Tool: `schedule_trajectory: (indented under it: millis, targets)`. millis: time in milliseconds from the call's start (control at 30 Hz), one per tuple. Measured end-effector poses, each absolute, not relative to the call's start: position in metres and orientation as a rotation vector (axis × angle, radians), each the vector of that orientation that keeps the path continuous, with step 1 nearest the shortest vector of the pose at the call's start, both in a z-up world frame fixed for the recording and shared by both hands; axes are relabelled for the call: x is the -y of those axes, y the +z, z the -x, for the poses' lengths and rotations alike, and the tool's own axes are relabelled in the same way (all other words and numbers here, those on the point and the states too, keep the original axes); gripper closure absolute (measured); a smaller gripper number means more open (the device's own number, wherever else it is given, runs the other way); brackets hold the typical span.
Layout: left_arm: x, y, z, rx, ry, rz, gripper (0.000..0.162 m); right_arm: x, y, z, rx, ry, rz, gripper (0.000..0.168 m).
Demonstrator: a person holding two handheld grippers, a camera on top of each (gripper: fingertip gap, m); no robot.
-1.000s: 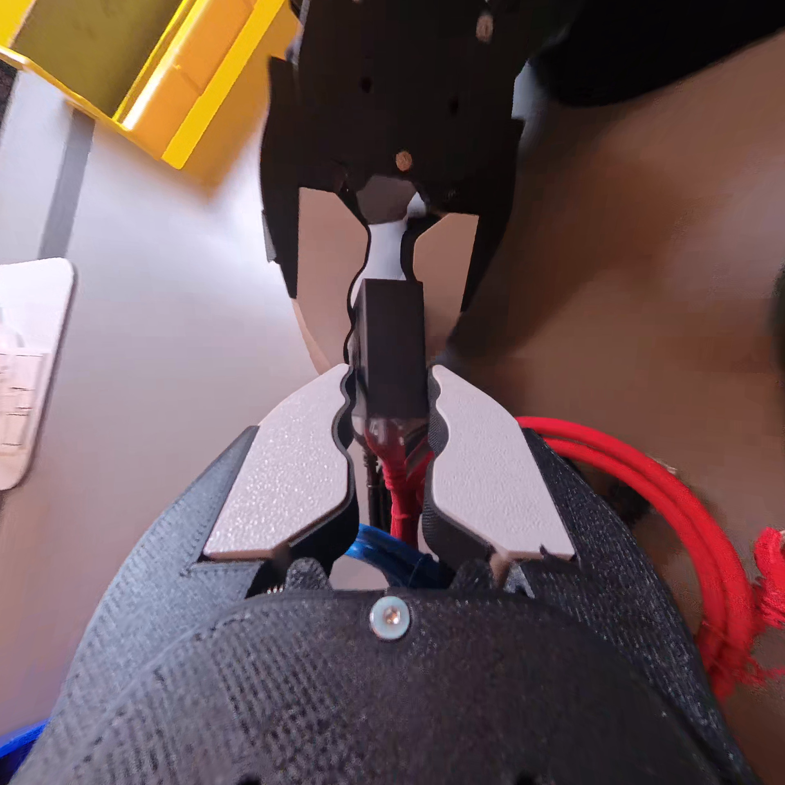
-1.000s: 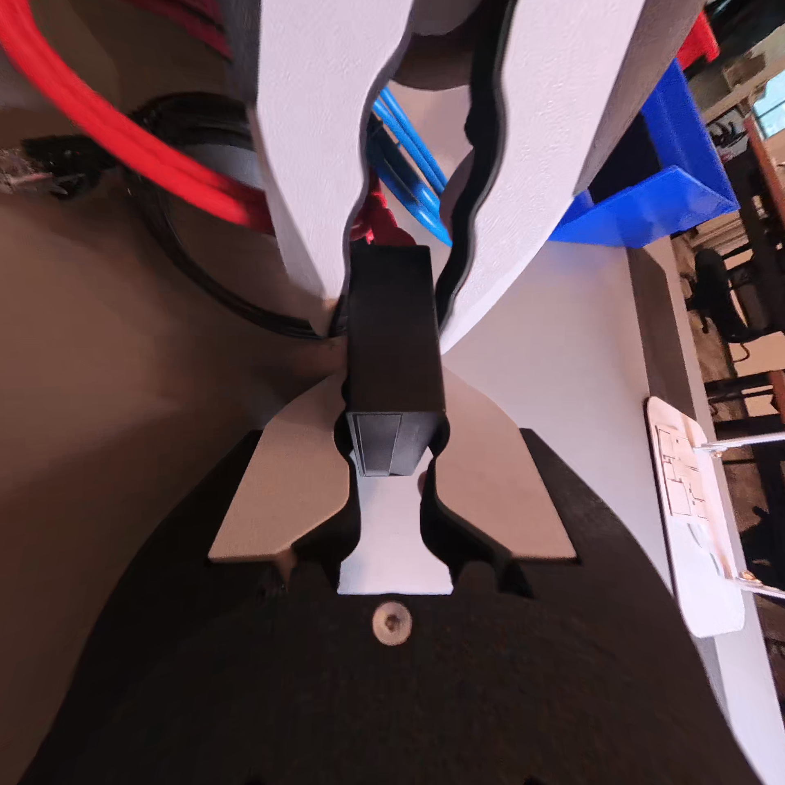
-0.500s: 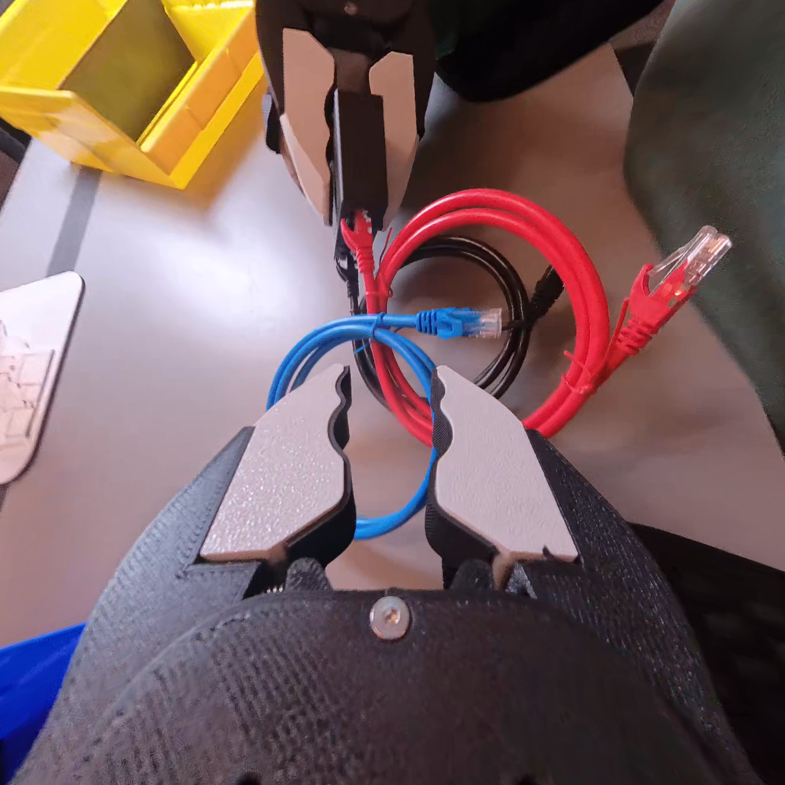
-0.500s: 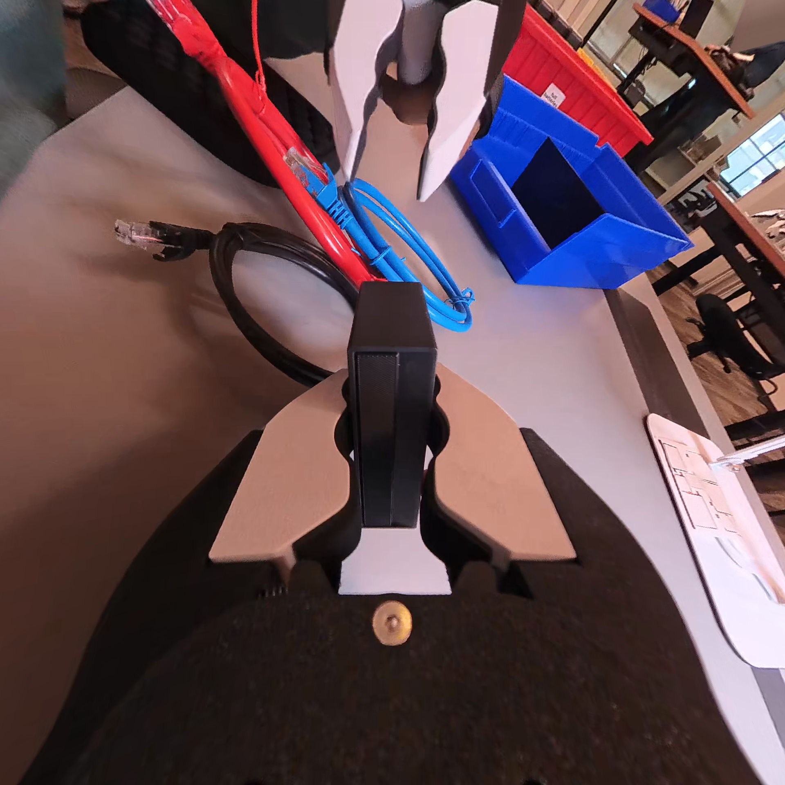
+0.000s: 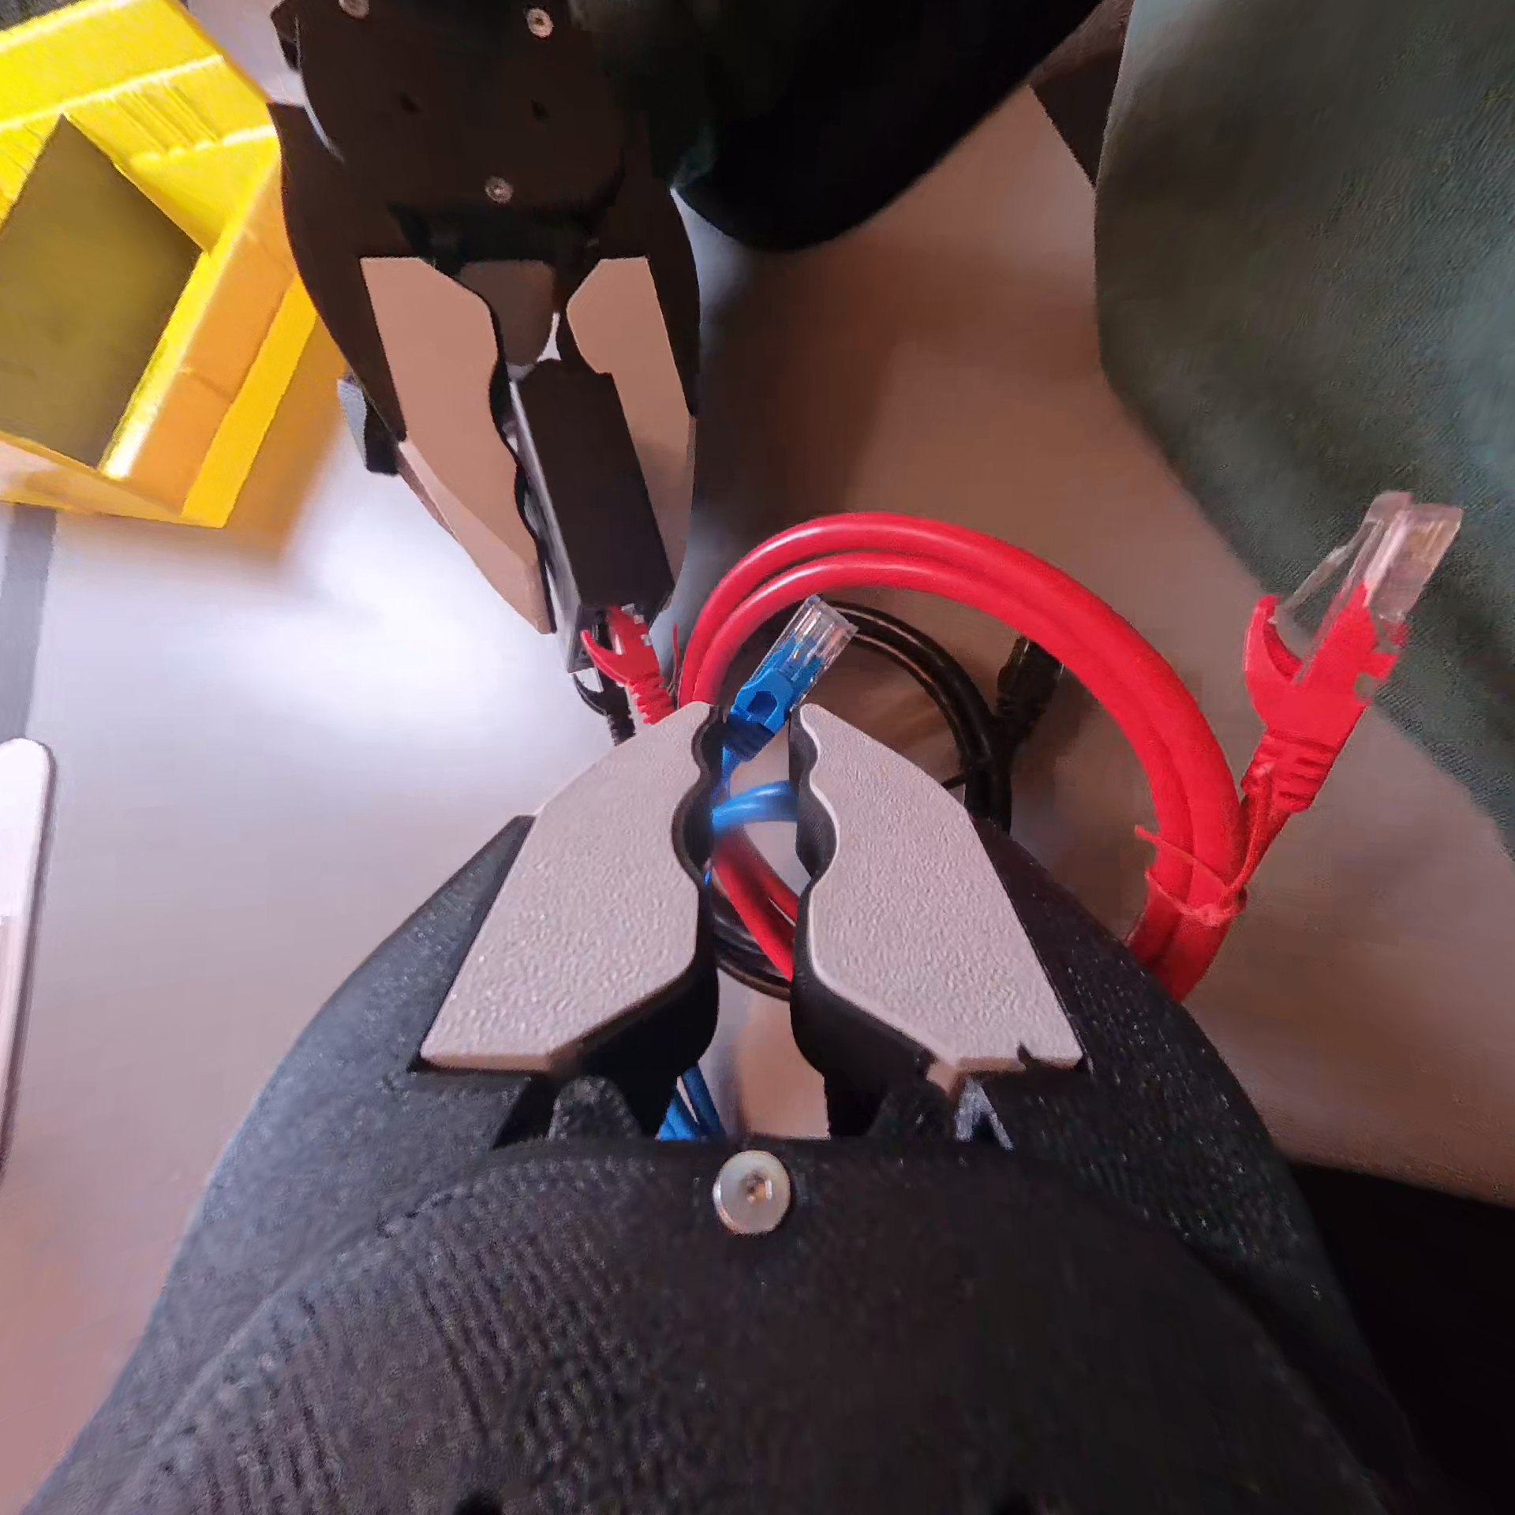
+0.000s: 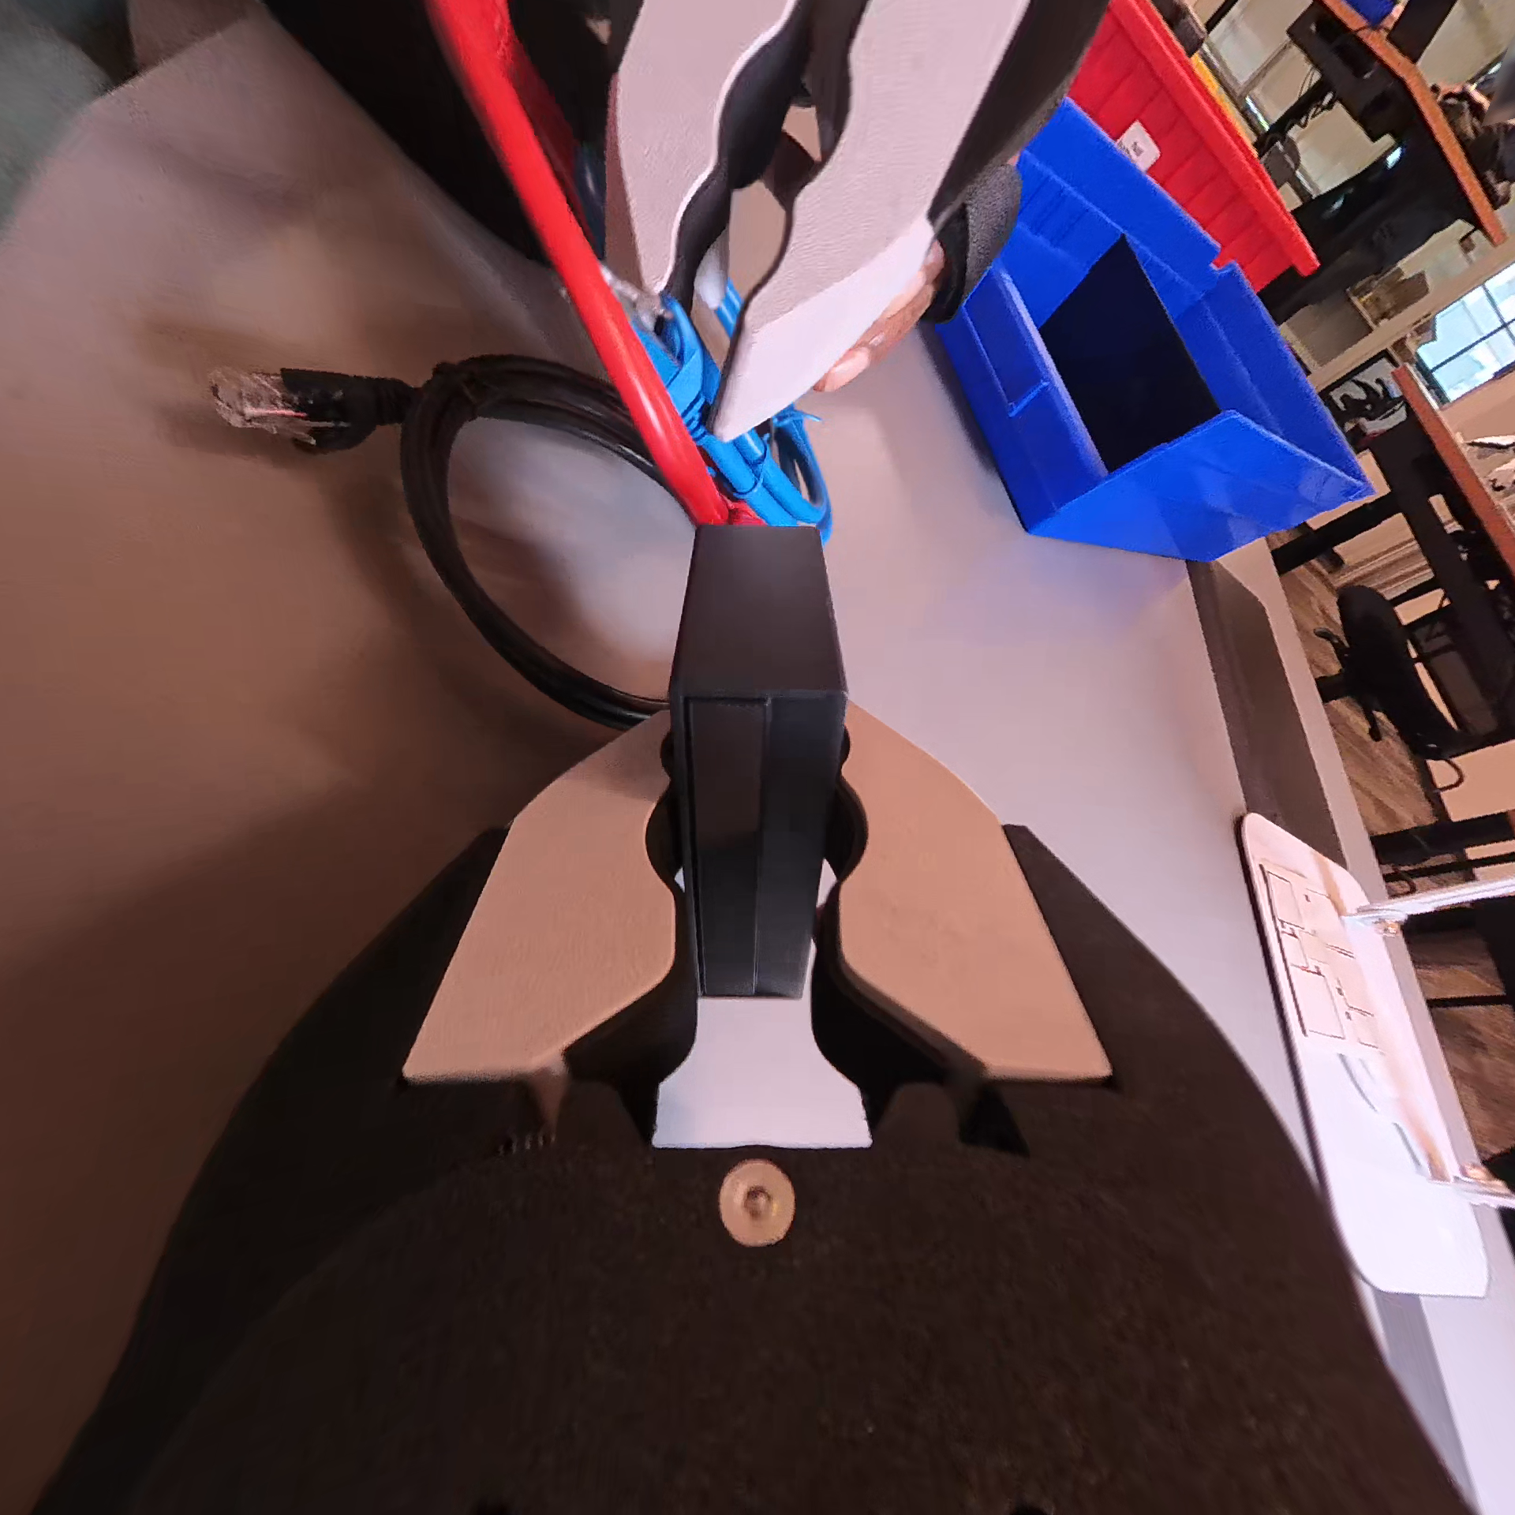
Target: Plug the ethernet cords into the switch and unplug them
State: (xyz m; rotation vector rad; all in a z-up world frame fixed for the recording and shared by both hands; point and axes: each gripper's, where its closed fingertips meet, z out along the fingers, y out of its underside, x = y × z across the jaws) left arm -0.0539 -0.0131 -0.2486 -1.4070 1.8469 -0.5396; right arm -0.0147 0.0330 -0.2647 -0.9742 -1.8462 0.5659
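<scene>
Main risk, as I judge it: my left gripper (image 5: 750, 725) has the blue plug (image 5: 787, 664) only by its boot, near the very fingertips, so it may twist or slip when I push it at the switch (image 6: 758, 738). Blue, red and black loops are tangled between the fingers behind the tips, so drag from them could pull the plug off line. The plug's clear tip points up and away, a bit right of the switch, so it isn't lined up w/ a port yet. A red plug (image 5: 627, 656) already sits in the switch's port end, right next to where blue must go; bumping it is possible.

Pose: left gripper is narrowed onto the blue boot, aimed forward toward the right gripper (image 6: 758, 820). The right one faces it, clamped on the switch's back end, the switch sticking straight out ahead. The port end is just beyond the left tips, slightly left. Spare red plug (image 5: 1328, 631) hangs off right; black plug (image 6: 270, 406) lies on the table (image 6: 1025, 697), left of the switch.
</scene>
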Motion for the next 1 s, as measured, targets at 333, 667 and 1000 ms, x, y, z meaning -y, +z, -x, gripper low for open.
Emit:
schedule_trajectory:
  millis: [333, 667, 1000]
  targets:
    - [-0.048, -0.252, 0.084, -1.404, -0.881, 2.062, 0.150, -0.021, -0.266, 0.017, 1.864, 0.595, 0.900, 0.138]
    - [-0.019, -0.286, 0.049, -1.671, -0.905, 2.204, 0.150, -0.012, -0.268, 0.022, 1.872, 0.422, 0.739, 0.138]
    - [-0.019, -0.288, 0.047, -1.477, -1.081, 2.327, 0.150, -0.023, -0.276, 0.018, 1.861, 0.358, 0.746, 0.138]
